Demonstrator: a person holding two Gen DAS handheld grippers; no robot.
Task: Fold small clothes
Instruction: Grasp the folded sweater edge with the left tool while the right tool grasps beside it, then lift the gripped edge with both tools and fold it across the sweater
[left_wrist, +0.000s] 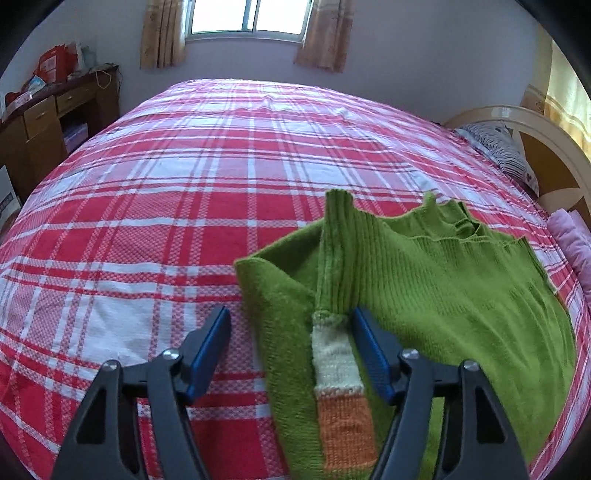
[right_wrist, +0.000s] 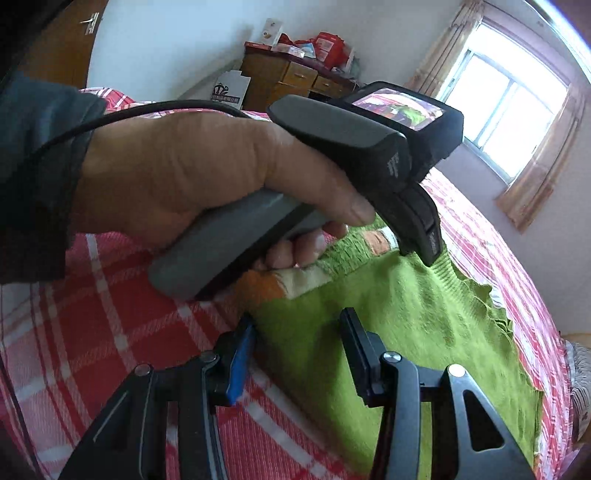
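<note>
A green knitted sweater (left_wrist: 443, 288) lies spread on the red-and-white plaid bed cover (left_wrist: 184, 206). One sleeve (left_wrist: 338, 266) is folded across its body, with a ribbed green cuff and cream and orange bands. My left gripper (left_wrist: 290, 321) stands open low over that sleeve; the striped part lies between its jaws, beside the right blue pad, and the left pad is clear of it. My right gripper (right_wrist: 298, 321) is open just above the sweater's (right_wrist: 424, 332) near edge, with nothing pinched. A person's hand (right_wrist: 192, 173) holds the left gripper's handle (right_wrist: 221, 240) in front of it.
A wooden dresser (left_wrist: 44, 122) with red packages on top stands at the left wall. A curtained window (left_wrist: 251, 18) is at the far end. The headboard (left_wrist: 546, 155), a striped pillow (left_wrist: 498, 147) and pink fabric (left_wrist: 572, 240) lie on the right. Bare plaid cover stretches left of the sweater.
</note>
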